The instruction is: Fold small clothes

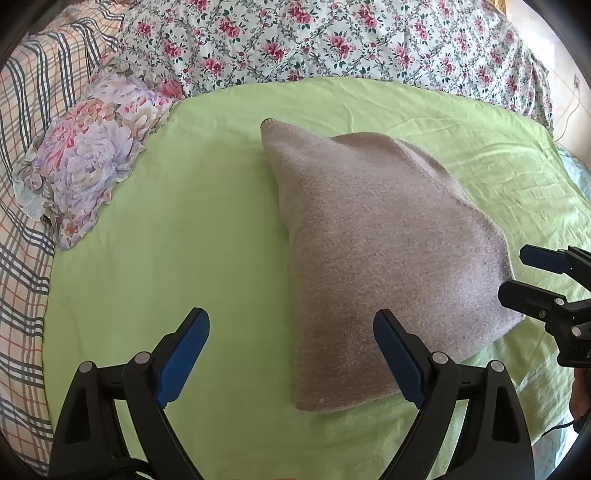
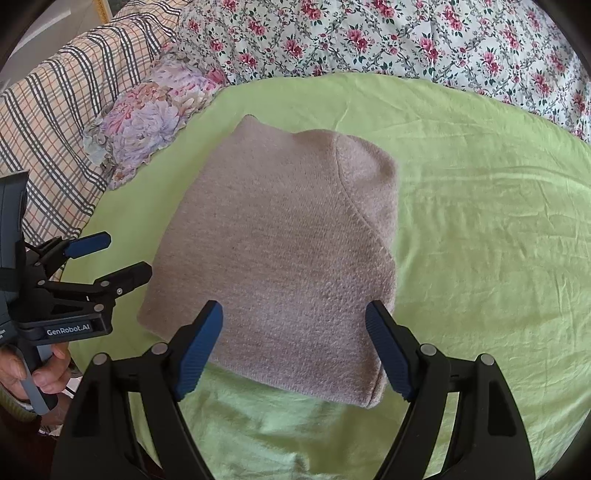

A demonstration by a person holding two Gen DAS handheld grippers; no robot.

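Note:
A folded taupe knit garment (image 1: 388,240) (image 2: 288,240) lies flat on a light green sheet (image 1: 177,229) (image 2: 480,229). In the left wrist view my left gripper (image 1: 291,317) stands open over the garment's near left edge, with nothing pinched between its blue pads. The right gripper (image 1: 519,275) shows at the frame's right edge, beside the garment's right corner. In the right wrist view my right gripper (image 2: 293,308) is open wide above the garment's near edge, gripping nothing. The left gripper (image 2: 125,254) is open just left of the garment.
A purple-pink floral pillow (image 1: 92,155) (image 2: 147,114) lies at the back left. A white quilt with red flowers (image 1: 332,37) (image 2: 406,33) runs along the back. Plaid bedding (image 1: 22,258) (image 2: 55,122) borders the left. A person's hand (image 2: 48,373) holds the left gripper's handle.

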